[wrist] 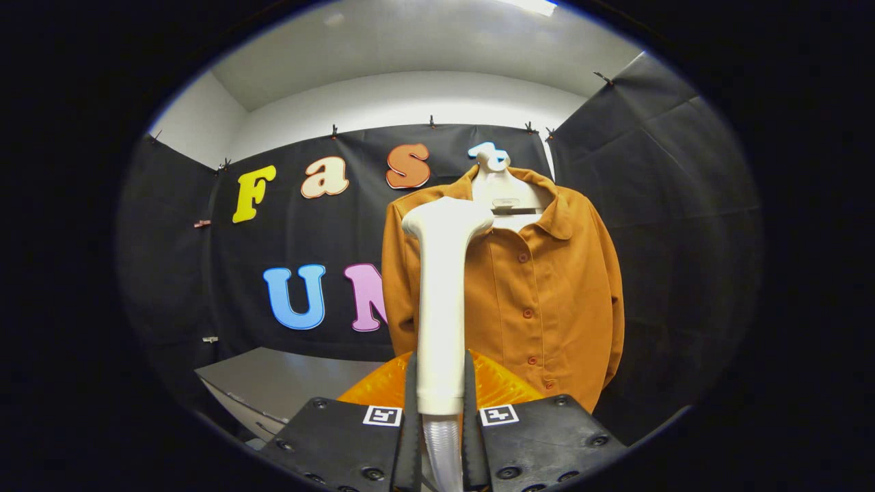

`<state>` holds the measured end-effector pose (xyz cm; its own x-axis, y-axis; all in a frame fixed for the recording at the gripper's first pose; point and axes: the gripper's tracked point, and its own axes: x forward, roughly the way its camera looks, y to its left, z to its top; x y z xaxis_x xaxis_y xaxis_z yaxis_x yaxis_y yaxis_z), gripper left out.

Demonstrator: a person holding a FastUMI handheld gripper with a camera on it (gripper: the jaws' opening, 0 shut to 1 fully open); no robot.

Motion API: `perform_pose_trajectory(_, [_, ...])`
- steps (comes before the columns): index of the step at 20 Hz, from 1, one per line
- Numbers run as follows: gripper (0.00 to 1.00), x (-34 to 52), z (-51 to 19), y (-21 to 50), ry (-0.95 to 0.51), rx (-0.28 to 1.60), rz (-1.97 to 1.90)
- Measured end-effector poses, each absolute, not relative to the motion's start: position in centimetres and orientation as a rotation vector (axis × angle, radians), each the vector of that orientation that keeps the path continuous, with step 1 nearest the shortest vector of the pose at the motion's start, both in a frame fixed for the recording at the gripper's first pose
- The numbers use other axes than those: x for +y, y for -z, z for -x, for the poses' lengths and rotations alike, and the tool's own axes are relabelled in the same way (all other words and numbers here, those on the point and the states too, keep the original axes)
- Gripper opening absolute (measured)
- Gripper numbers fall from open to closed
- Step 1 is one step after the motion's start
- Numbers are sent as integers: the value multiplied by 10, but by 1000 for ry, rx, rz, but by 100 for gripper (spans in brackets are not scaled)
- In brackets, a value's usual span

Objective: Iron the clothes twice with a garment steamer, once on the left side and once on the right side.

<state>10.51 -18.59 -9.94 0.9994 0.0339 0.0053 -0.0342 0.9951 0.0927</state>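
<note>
White plastic garment steamer wand (441, 301), upright at frame centre, pinched at its lower handle between both fingers of gripper (439, 417). Just beyond, right of centre: orange buttoned shirt (547, 294) on white hanger (502, 188). Lower left: grey tabletop (280, 383).

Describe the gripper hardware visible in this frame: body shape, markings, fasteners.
The gripper has two flat, matte plate-like carriages, one per side, each with round screw heads near its corners. Each carries a small square white fiducial tag with a black pattern on its inner top corner. Two narrow upright fingers rise between the plates. No cables visible.
</note>
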Motion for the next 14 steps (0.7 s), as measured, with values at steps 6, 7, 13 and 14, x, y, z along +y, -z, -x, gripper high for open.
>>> perform_pose_trajectory(6, [27,-189,-133,134,-51,25,-74])
perform_pose_trajectory(7, [27,-190,-135,138,-49,27,-77])
perform_pose_trajectory(13, [27,-196,-142,168,-39,84,-99])
perform_pose_trajectory(14, [27,-197,-142,175,-38,100,-105])
